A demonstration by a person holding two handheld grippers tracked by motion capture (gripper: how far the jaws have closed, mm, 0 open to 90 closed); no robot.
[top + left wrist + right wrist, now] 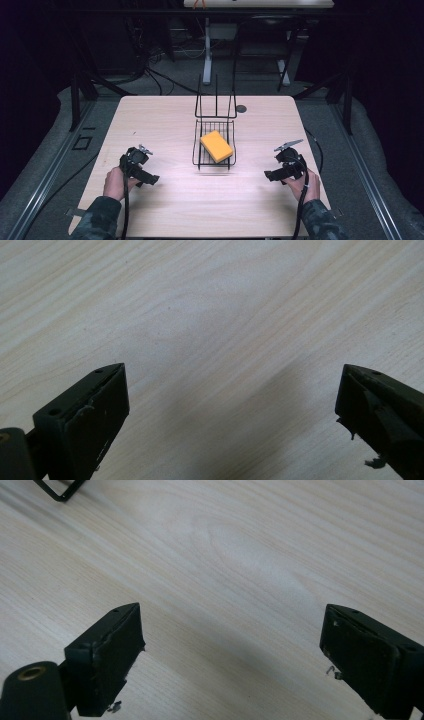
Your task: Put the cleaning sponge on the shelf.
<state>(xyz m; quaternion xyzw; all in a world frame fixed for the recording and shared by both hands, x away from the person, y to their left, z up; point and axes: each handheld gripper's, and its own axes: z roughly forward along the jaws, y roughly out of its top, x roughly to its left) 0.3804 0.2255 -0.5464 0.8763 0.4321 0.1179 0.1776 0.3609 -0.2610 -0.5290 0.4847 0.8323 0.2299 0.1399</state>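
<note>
Nearest the high camera, two camouflage sleeves are coming in from six o'clock; I am watching each hand holding a gripper low over the pale wooden table (165,210). The left gripper (152,178) is sitting at about eight o'clock on the tabletop; in its own view its jaws are standing wide apart with only bare wood grain between them, gripping nothing. The right gripper (269,175) is sitting at about four o'clock; its jaws are likewise spread wide and empty, and a corner of black wire is showing at eleven o'clock in its view.

Between the two, at the table's centre, a black wire basket (197,145) is standing with tall upright handles rising toward twelve o'clock; an orange sponge (216,146) is lying flat inside it, turned diagonally, well apart from both grippers.

I am judging the sponge as light, soft and springy; it is likely giving under pressure rather than slipping, and it is not fragile. I am planning to take it across its shorter width, near the middle, jaws coming from above so they clear the wires; a firm squeeze seems safe. The basket looks stiff and light, so it may be shifting if a jaw snags a wire.
</note>
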